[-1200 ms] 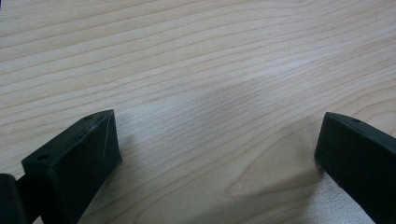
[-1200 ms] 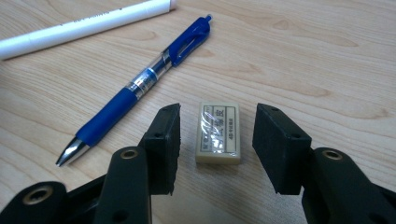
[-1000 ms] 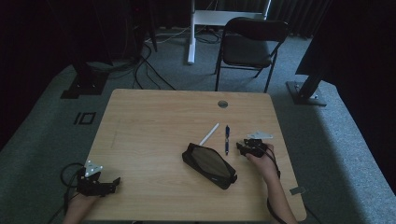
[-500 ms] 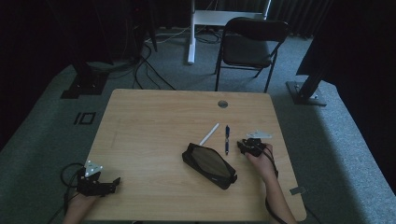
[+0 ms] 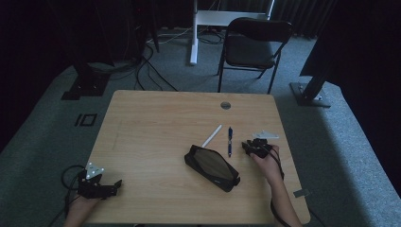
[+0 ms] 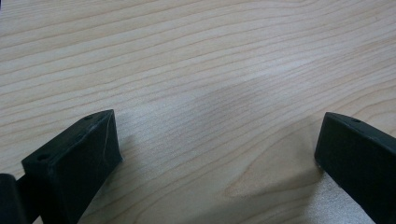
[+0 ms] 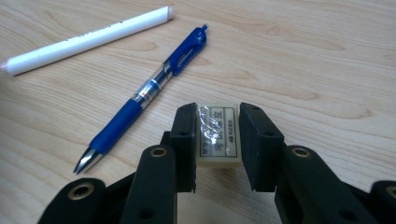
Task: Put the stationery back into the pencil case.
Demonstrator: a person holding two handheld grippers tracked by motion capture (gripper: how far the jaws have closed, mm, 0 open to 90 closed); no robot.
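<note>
Little has shifted since the earlier frame: the right gripper [image 7: 217, 140] still pinches the eraser [image 7: 217, 135] on the table [image 5: 156, 123], just beside the blue pen [image 7: 144, 95] and white marker [image 7: 86, 39]. Far off, the left gripper [image 6: 217, 149] rests spread wide.

The high view looks forward and down on my table [image 5: 156, 123] from above my side. My left gripper view sits very close over bare wood between my fingers [image 6: 74, 154]. My right gripper view looks closely past my fingers [image 7: 184, 135] at the blue pen [image 7: 149, 88] and white pen [image 7: 84, 39], shared with the high view.
</note>
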